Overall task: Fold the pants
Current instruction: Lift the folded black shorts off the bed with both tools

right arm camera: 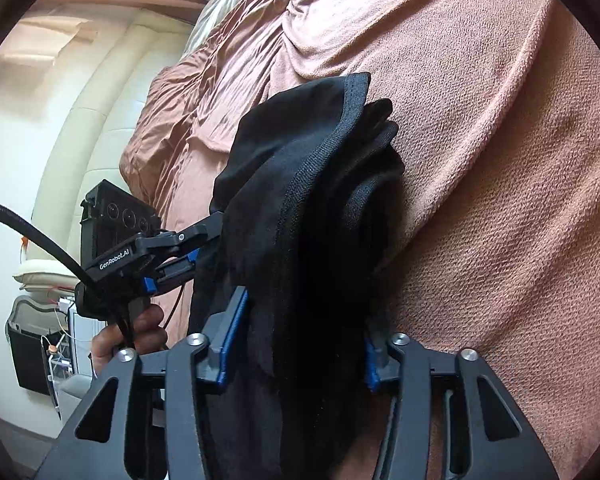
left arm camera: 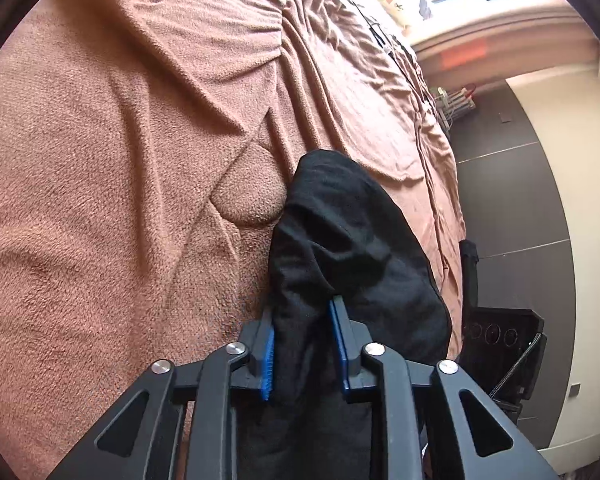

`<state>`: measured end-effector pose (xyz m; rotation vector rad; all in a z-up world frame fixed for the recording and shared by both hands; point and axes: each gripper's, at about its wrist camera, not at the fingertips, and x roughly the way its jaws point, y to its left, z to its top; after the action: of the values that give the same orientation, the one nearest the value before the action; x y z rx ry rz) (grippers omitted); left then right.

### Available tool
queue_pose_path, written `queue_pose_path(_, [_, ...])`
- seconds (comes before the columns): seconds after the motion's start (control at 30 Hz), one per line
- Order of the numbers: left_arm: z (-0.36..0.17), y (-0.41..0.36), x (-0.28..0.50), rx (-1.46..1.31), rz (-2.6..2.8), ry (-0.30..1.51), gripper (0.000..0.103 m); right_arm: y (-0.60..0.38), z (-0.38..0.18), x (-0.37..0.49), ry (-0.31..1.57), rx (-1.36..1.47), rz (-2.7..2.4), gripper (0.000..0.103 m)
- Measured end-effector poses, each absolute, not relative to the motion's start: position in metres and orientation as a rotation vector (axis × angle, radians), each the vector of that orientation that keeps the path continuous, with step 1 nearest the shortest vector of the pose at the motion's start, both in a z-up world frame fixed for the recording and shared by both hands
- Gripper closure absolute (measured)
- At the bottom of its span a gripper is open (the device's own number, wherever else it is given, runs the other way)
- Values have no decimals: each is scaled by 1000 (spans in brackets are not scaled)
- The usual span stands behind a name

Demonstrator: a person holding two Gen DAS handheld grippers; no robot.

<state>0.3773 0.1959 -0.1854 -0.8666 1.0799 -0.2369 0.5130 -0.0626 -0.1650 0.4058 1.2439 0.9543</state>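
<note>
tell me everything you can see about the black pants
The black pants are soft knit fabric, bunched into thick layered folds, with a stitched hem or waistband edge showing in the right wrist view. The left tongs and the right tongs are each clamped on a bunch of them. They are held over a brown fleece blanket; whether they touch it is unclear.

The black pants [right arm camera: 320, 208] run off the bottom edge, hiding the blanket [right arm camera: 500, 160] behind their bunched folds.

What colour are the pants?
Black pants, clearest in the right wrist view.
</note>
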Motion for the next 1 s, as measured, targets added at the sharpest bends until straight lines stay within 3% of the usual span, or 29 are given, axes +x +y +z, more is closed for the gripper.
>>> queue_pose_path(0.03, [-183, 195, 377, -858, -240, 1076, 89, -63, -163, 511, 1237, 400, 955, 69])
queue_pose_path(0.2, [-169, 194, 368, -839, -264, 1036, 95, -68, -154, 500, 1194, 394, 956, 76])
queue_pose_path(1.0, [-73, 163, 314, -751, -335, 825, 96, -105, -106, 421, 903, 328, 974, 80])
